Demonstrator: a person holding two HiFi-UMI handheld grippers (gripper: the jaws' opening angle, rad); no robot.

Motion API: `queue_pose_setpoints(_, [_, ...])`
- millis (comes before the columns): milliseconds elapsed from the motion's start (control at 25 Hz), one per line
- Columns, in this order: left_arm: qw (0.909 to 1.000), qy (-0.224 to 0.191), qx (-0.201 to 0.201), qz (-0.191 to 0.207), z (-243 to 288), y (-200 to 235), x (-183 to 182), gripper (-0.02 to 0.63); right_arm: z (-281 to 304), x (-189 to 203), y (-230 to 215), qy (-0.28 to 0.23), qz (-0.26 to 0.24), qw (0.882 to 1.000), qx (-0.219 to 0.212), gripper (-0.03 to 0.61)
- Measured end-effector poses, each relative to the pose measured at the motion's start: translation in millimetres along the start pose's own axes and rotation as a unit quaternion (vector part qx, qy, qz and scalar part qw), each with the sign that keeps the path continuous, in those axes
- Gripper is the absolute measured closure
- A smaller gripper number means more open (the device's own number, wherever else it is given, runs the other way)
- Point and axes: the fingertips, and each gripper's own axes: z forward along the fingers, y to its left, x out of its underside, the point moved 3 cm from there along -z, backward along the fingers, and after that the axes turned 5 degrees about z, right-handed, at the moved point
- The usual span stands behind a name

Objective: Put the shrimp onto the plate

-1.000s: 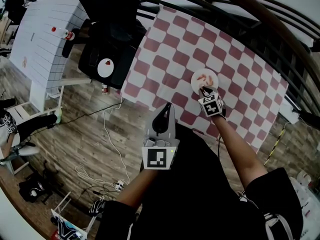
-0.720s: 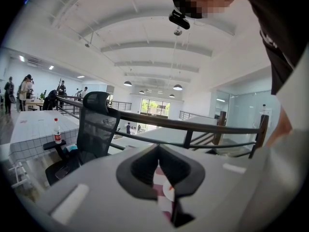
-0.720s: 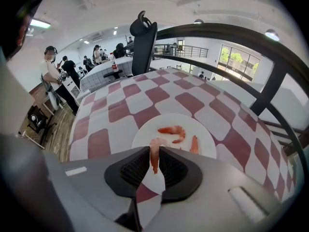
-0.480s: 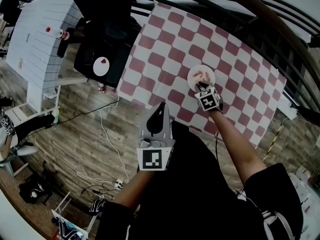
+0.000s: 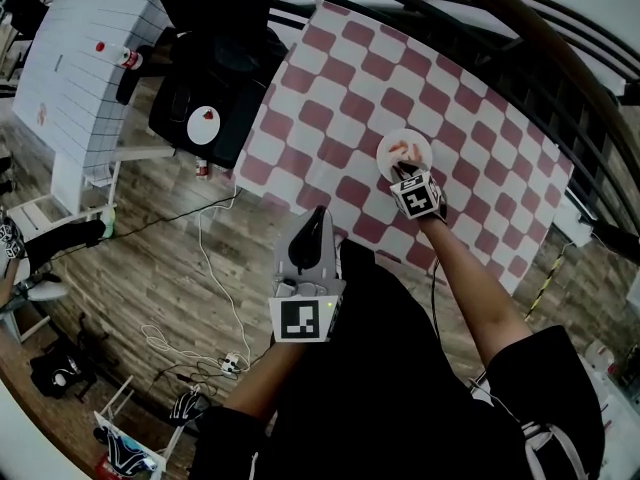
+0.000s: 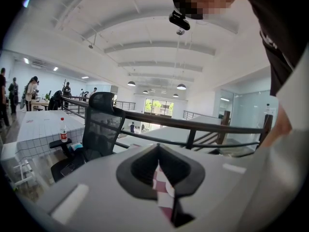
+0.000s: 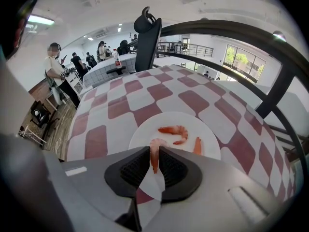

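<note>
A small white plate (image 5: pixel 404 148) lies on the red-and-white checked tablecloth (image 5: pixel 340 98). In the right gripper view the plate (image 7: pixel 207 129) carries a curled pink shrimp (image 7: pixel 175 130) and a second shrimp (image 7: pixel 197 145) near its front rim. My right gripper (image 5: pixel 405 175) hovers at the plate's near edge. Its jaws (image 7: pixel 154 150) are shut on a third shrimp (image 7: pixel 154 161), which hangs upright between the pads. My left gripper (image 5: pixel 315 230) is held back near my body, off the table edge. In its own view the left gripper (image 6: pixel 158 151) has its jaws together and nothing between them.
A black office chair (image 5: pixel 215 78) stands left of the table, beside a white tiled table (image 5: pixel 70 78) with a bottle (image 5: pixel 125 58). A dark railing (image 5: pixel 520 48) curves behind the table. Cables (image 5: pixel 200 268) trail across the wooden floor. People (image 7: pixel 53 71) stand in the background.
The right gripper has edged slightly further over the plate's near rim with the shrimp still held. The left gripper has stayed by my body.
</note>
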Motion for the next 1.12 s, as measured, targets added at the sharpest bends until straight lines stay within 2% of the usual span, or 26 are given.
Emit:
queue_pose_setpoints(240, [0.9998,-0.02,-0.002,0.009,-2.9,-0.3,-4.4,0.603,1.7,0.7,4.5,-0.006,0.007,1.0,-0.005,0.517])
queue_pose_setpoints(400, [1.0,-0.003,0.0,0.004,-7.3,-2.4,-5.0,0.604,1.5,-1.2,4.5,-0.022,0.009,1.0,-0.008,0.508])
queue_pose_setpoints(960, [0.9994,-0.026,0.014,0.018,-10.9,-12.0,-5.3,0.604,-15.5,-6.3,10.6,-0.054,0.025,0.998,-0.002,0.5])
queue_pose_setpoints(1120, [0.9994,-0.014,0.027,0.014,-17.0,-20.1,-2.0,0.603,-26.9,-6.0,10.2,-0.062,0.038,0.997,0.007,0.502])
